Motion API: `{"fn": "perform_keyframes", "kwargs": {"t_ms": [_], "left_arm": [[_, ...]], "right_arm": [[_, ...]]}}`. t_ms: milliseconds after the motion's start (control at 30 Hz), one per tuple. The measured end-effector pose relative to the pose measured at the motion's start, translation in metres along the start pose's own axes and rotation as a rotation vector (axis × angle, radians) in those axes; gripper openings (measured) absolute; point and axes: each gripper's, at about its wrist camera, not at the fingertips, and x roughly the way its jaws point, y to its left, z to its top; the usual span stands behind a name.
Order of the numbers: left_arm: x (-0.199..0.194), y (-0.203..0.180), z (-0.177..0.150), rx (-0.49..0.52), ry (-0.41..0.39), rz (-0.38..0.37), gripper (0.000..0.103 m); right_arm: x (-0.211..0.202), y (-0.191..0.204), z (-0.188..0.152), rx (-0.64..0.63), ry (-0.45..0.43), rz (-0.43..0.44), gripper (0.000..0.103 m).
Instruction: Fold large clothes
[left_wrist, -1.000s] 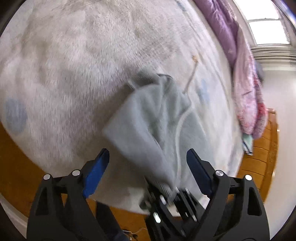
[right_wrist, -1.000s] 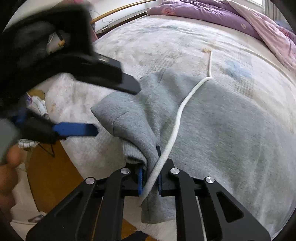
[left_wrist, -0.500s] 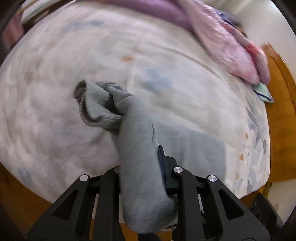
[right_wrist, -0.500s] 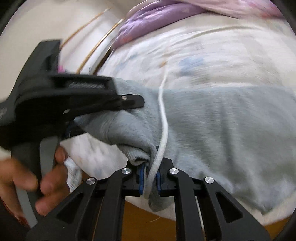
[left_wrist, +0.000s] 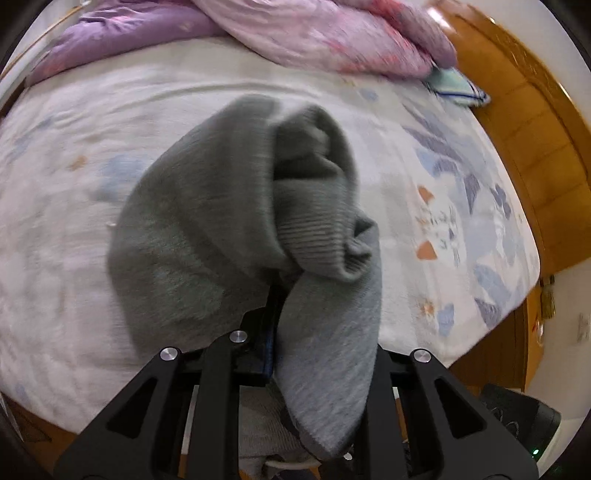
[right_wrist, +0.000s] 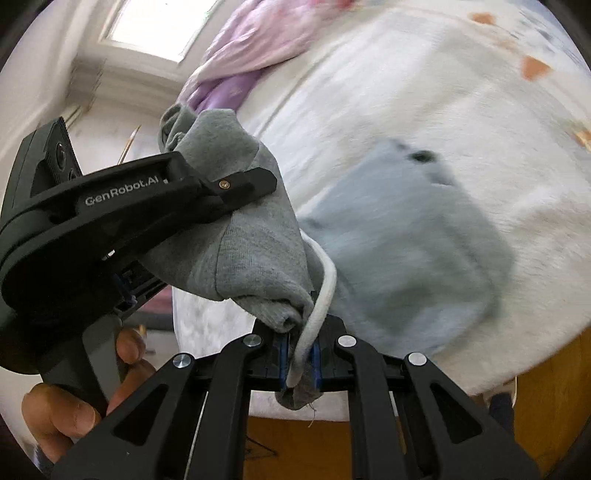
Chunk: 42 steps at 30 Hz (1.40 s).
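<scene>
While both the left gripper (left_wrist: 295, 295) and right gripper (right_wrist: 300, 356) are clamped on the bunched grey fleece hoodie (right_wrist: 255, 236) over the bed's (left_wrist: 221, 96) near edge, no fold's made yet.

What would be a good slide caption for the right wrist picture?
Both handheld grippers, left and right, clamp a grey hoodie above the bed.

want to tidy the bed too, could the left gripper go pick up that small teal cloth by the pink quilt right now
Probably not yet. The left gripper is shut on the grey sweatshirt, so it has no free jaws. The teal cloth lies uncovered at the far edge of the bed, beside the pink quilt.
</scene>
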Motion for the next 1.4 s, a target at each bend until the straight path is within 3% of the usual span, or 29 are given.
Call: {"fn": "perform_keyframes", "kwargs": {"t_ms": [33,67,100,267,300,367,400,467,567,600,633,667,733,767,900,933,1000,1100,1200,1300,1400], "left_arm": [[0.011,-0.007,0.002,-0.010,0.016,-0.033,0.026],[0.014,-0.008,0.002,-0.026,0.024,-0.056,0.039],[0.017,-0.009,0.002,-0.044,0.034,-0.075,0.044],[0.024,0.003,-0.010,-0.105,0.070,-0.142,0.047],[0.023,0.009,-0.014,-0.131,0.068,-0.185,0.049],[0.019,0.021,-0.018,-0.194,0.080,-0.298,0.063],[0.015,0.027,-0.019,-0.219,0.057,-0.300,0.064],[0.004,0.040,-0.018,-0.240,0.010,-0.266,0.071],[-0.009,0.067,-0.015,-0.305,-0.042,-0.239,0.072],[-0.011,0.072,-0.015,-0.308,-0.051,-0.208,0.074],[-0.010,0.081,-0.015,-0.300,-0.054,-0.117,0.075],[-0.005,0.087,-0.014,-0.286,-0.043,-0.046,0.075],[0.006,0.097,-0.011,-0.282,-0.015,0.026,0.075],[0.011,0.100,-0.009,-0.288,-0.007,0.032,0.075],[0.035,0.100,-0.002,-0.285,0.037,0.071,0.075],[0.035,0.103,-0.006,-0.276,0.038,0.077,0.075],[0.040,0.100,-0.005,-0.261,0.042,0.089,0.074],[0.048,0.100,-0.006,-0.257,0.057,0.112,0.079],[0.059,0.100,-0.002,-0.239,0.075,0.138,0.085],[0.070,0.103,0.003,-0.237,0.105,0.135,0.087],[0.085,0.108,0.007,-0.252,0.145,0.136,0.088]], "right_arm": [[-0.002,-0.009,0.002,0.020,0.000,-0.004,0.009],[-0.002,-0.015,0.004,0.037,0.000,-0.010,0.009],[-0.002,-0.025,0.006,0.063,-0.002,-0.015,0.009],[-0.001,-0.055,0.007,0.162,0.020,-0.018,0.008],[0.000,-0.062,0.006,0.205,0.028,-0.018,0.008],[-0.001,-0.073,0.002,0.254,0.047,-0.030,0.008],[0.000,-0.078,0.002,0.264,0.056,-0.043,0.008],[0.002,-0.093,0.002,0.298,0.070,-0.062,0.009],[0.003,-0.107,0.006,0.310,0.089,-0.074,0.011],[0.005,-0.107,0.009,0.308,0.098,-0.085,0.017],[0.002,-0.105,0.013,0.286,0.107,-0.126,0.022],[0.002,-0.102,0.016,0.269,0.111,-0.137,0.024],[-0.004,-0.095,0.022,0.227,0.126,-0.177,0.025],[-0.003,-0.092,0.027,0.200,0.139,-0.226,0.031],[-0.027,-0.084,0.037,0.076,0.134,-0.355,0.032],[-0.032,-0.076,0.041,0.034,0.120,-0.345,0.030],[-0.032,-0.062,0.051,-0.041,0.109,-0.333,0.014],[-0.014,-0.026,0.075,-0.187,0.086,-0.301,0.006],[0.012,0.000,0.097,-0.274,0.067,-0.274,0.006],[0.048,0.001,0.115,-0.337,0.096,-0.342,0.006],[0.077,-0.031,0.121,-0.331,0.169,-0.444,0.002]]}}
